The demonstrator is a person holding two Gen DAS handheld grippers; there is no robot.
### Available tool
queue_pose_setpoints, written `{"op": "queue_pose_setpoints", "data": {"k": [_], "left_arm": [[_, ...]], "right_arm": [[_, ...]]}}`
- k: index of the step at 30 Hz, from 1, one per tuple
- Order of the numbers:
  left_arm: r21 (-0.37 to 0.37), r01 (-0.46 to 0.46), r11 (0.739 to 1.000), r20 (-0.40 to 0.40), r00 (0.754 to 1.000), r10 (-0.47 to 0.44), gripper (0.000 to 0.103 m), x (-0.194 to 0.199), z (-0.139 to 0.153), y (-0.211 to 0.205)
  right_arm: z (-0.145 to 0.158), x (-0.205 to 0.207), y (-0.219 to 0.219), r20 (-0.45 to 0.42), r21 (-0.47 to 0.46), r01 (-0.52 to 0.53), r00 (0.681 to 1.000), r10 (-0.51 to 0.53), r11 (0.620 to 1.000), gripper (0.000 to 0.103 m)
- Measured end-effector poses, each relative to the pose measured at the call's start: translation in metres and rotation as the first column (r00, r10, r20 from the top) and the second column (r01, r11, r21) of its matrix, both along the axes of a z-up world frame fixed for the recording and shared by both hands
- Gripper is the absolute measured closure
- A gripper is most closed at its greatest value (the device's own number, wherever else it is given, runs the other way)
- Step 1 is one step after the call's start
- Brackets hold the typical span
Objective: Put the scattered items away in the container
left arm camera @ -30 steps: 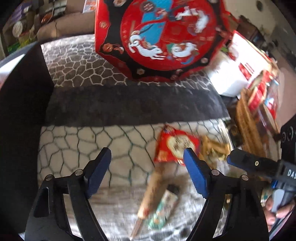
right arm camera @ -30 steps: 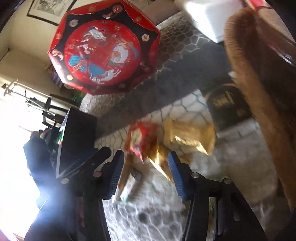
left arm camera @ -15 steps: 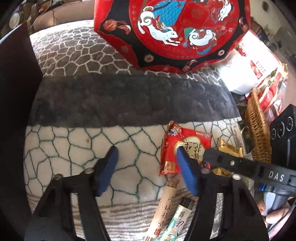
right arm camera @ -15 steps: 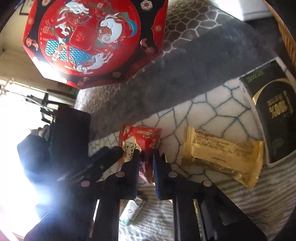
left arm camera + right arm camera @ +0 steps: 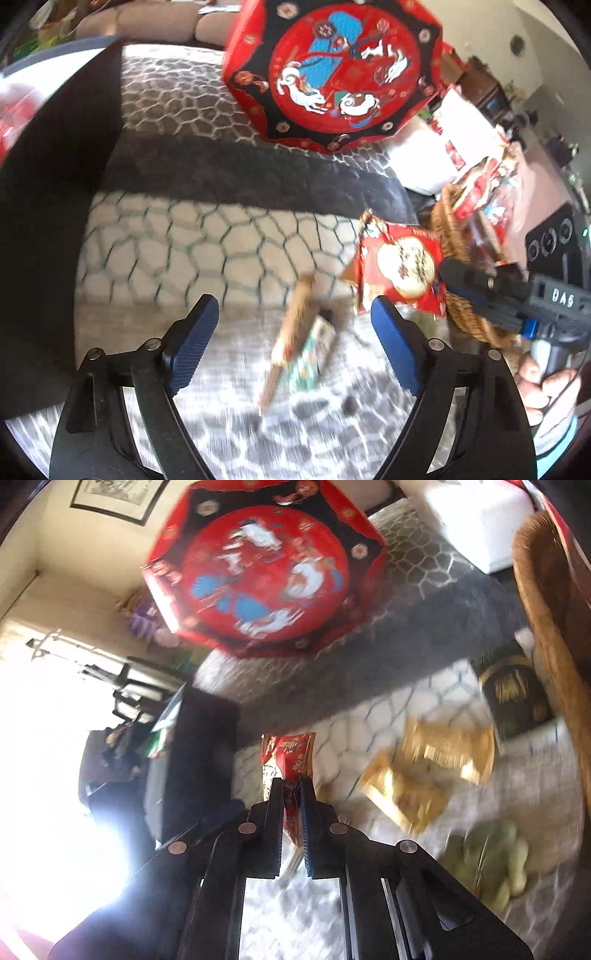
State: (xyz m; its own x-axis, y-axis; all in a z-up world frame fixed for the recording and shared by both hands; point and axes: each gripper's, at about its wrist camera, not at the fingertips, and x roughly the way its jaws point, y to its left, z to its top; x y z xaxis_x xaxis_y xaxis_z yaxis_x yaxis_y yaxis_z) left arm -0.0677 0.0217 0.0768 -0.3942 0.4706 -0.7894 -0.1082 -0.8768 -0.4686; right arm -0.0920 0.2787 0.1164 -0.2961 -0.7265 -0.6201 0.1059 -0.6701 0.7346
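My right gripper (image 5: 291, 794) is shut on a red snack packet (image 5: 290, 755) and holds it above the patterned rug (image 5: 369, 716). The same packet (image 5: 400, 266) shows in the left wrist view, hanging from the right gripper in front of a wicker basket (image 5: 448, 229). My left gripper (image 5: 295, 325) is open and empty above the rug. A long tan stick packet (image 5: 291, 325) and a small green-white packet (image 5: 314, 354) lie side by side on the rug just ahead of it. Two gold packets (image 5: 447, 747) lie on the rug to the right.
A red octagonal tin (image 5: 332, 70) stands at the far end of the rug. The wicker basket (image 5: 546, 627) is at the right, with a black-and-gold box (image 5: 517, 701) beside it. A green lumpy object (image 5: 491, 856) lies at lower right. A dark panel (image 5: 44, 221) borders the left.
My right gripper closed on the red packet and lifted it off the rug toward the basket. My left gripper opened wider and pulled back a little.
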Motion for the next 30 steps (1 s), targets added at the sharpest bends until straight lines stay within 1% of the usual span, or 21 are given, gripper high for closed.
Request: {"op": "queue_pose_setpoints", "data": {"k": [2,3,5,7,8,9,10,11,12,14,16,18,19,20,21,23,26,28,30], "left_arm": [[0.031,-0.027,0.999,-0.004,1.0,0.027,0.02,0.021,0.003,-0.012],[0.032,-0.043,0.999,0.003,0.999,0.043,0.02,0.031,0.002,-0.017],[0.051,-0.068,0.996,0.051,0.997,0.065,0.021,0.052,-0.008,-0.023],[0.093,-0.112,0.989,0.121,0.988,0.101,0.025,0.069,-0.024,-0.029],[0.111,-0.137,0.984,0.162,0.98,0.118,0.031,0.077,-0.034,-0.032],[0.104,-0.162,0.981,0.209,0.968,0.138,0.039,0.085,-0.044,-0.035],[0.091,-0.179,0.98,0.237,0.959,0.153,0.042,0.091,-0.051,-0.037],[0.099,-0.18,0.979,0.244,0.958,0.151,0.044,0.097,-0.055,-0.039],[0.099,-0.169,0.981,0.235,0.962,0.142,0.044,0.103,-0.055,-0.041],[0.059,-0.132,0.989,0.215,0.97,0.116,0.043,0.111,-0.051,-0.038],[0.04,-0.099,0.994,0.207,0.974,0.089,0.041,0.115,-0.048,-0.032],[0.048,-0.083,0.995,0.2,0.977,0.072,0.034,0.117,-0.047,-0.024],[0.054,-0.08,0.995,0.201,0.977,0.068,0.034,0.118,-0.047,-0.02],[0.058,-0.076,0.995,0.202,0.977,0.063,0.034,0.118,-0.048,-0.016],[0.059,-0.071,0.996,0.201,0.978,0.057,0.034,0.116,-0.048,-0.012],[0.067,-0.06,0.996,0.196,0.979,0.046,0.034,0.113,-0.049,-0.007],[0.075,-0.051,0.996,0.196,0.98,0.035,0.034,0.101,-0.05,0.002],[0.089,-0.055,0.995,0.204,0.978,0.036,0.034,0.089,-0.052,0.006],[0.117,-0.079,0.99,0.216,0.975,0.052,0.034,0.079,-0.054,0.004]], "right_arm": [[-0.004,0.02,0.003,0.032,-0.027,0.037,0.999,-0.036,0.999,0.095],[-0.011,0.032,0.005,0.069,-0.064,0.065,0.996,-0.061,0.996,0.095],[-0.023,0.051,0.005,0.112,-0.119,0.111,0.989,-0.098,0.987,0.097],[-0.037,0.072,0.0,0.143,-0.148,0.15,0.981,-0.129,0.978,0.098],[-0.044,0.08,-0.003,0.16,-0.16,0.164,0.977,-0.138,0.974,0.098],[-0.053,0.09,-0.009,0.186,-0.153,0.165,0.973,-0.136,0.974,0.098],[-0.056,0.099,-0.011,0.2,-0.114,0.163,0.97,-0.138,0.98,0.098],[-0.058,0.107,-0.015,0.192,-0.06,0.151,0.972,-0.137,0.987,0.098],[-0.056,0.115,-0.018,0.167,-0.025,0.131,0.978,-0.125,0.991,0.098],[-0.049,0.119,-0.021,0.123,0.039,0.098,0.987,-0.102,0.994,0.097],[-0.034,0.111,-0.022,0.047,0.118,0.064,0.996,-0.07,0.991,0.097],[-0.021,0.092,-0.025,-0.006,0.189,0.042,0.999,-0.041,0.981,0.09],[-0.019,0.081,-0.028,-0.013,0.218,0.026,1.0,-0.023,0.976,0.078],[-0.019,0.073,-0.031,-0.019,0.239,0.016,1.0,-0.012,0.971,0.075],[-0.021,0.064,-0.034,-0.018,0.255,0.002,1.0,0.002,0.967,0.075],[-0.029,0.048,-0.04,0.01,0.283,-0.034,0.999,0.032,0.959,0.075],[-0.046,0.035,-0.043,0.053,0.335,-0.081,0.996,0.067,0.939,0.075],[-0.055,0.034,-0.039,0.083,0.306,-0.102,0.993,0.08,0.946,0.075],[-0.062,0.039,-0.034,0.108,0.287,-0.104,0.991,0.076,0.952,0.075]]}}
